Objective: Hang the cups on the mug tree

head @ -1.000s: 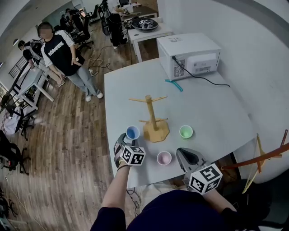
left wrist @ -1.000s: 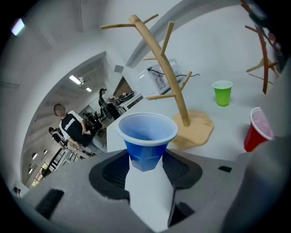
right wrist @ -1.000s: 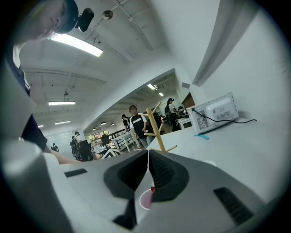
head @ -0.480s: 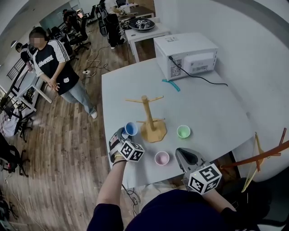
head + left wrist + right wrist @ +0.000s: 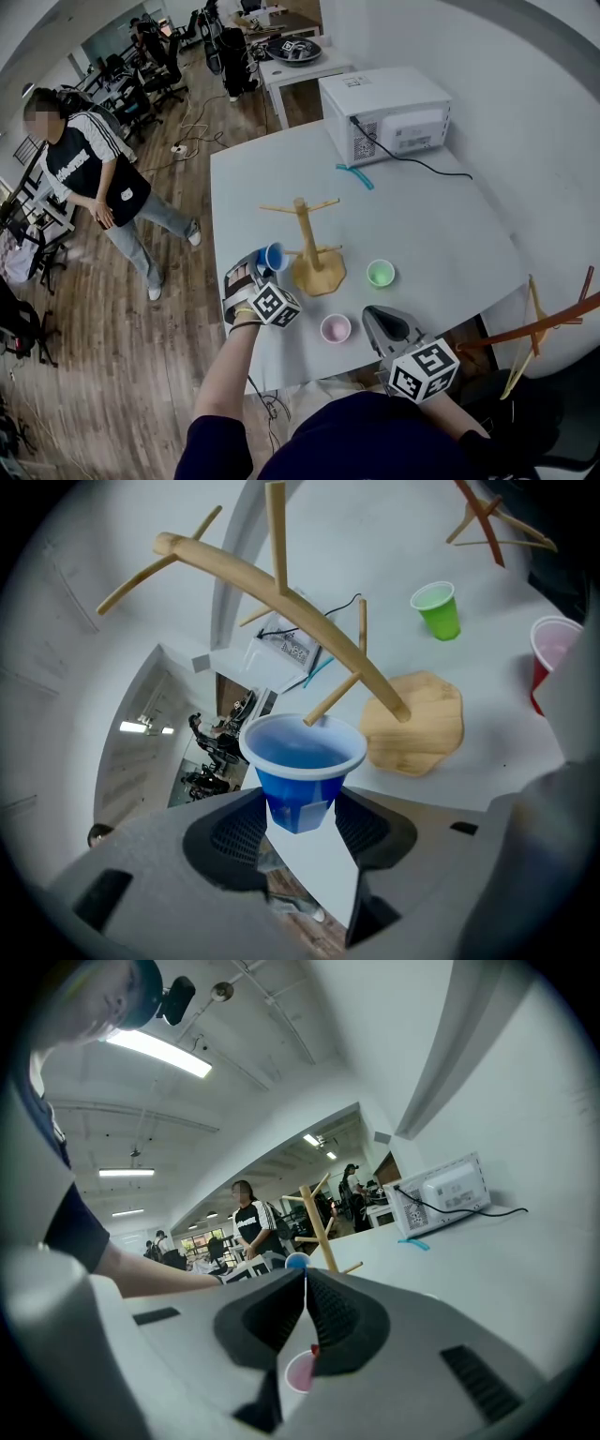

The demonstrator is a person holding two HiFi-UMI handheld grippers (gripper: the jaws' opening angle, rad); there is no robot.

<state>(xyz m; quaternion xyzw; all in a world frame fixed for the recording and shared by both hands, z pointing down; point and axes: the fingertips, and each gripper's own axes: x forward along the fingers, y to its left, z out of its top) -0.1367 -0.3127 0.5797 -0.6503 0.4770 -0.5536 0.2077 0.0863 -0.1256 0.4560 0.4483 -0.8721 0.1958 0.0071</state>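
A blue cup (image 5: 302, 771) sits between the pads of my left gripper (image 5: 300, 808), which is shut on it. The cup is lifted off the table and tipped, its mouth turned toward the wooden mug tree (image 5: 307, 239). In the left gripper view the tip of a lower peg (image 5: 330, 699) lies right at the cup's rim. A pink cup (image 5: 336, 328) and a green cup (image 5: 381, 273) stand upright on the white table (image 5: 441, 225) near the tree's base. My right gripper (image 5: 386, 323) hovers at the table's front edge, shut with nothing in it, right of the pink cup (image 5: 300, 1372).
A white microwave-like appliance (image 5: 384, 112) with a black cable stands at the table's back right, a teal object (image 5: 356, 175) in front of it. A wooden rack (image 5: 539, 333) stands off the table's right side. A person (image 5: 89, 183) walks on the floor at left.
My left gripper has risen with the blue cup and rolled, tipping the cup's mouth toward the tree. The right gripper has not moved. The person at left walked further left.
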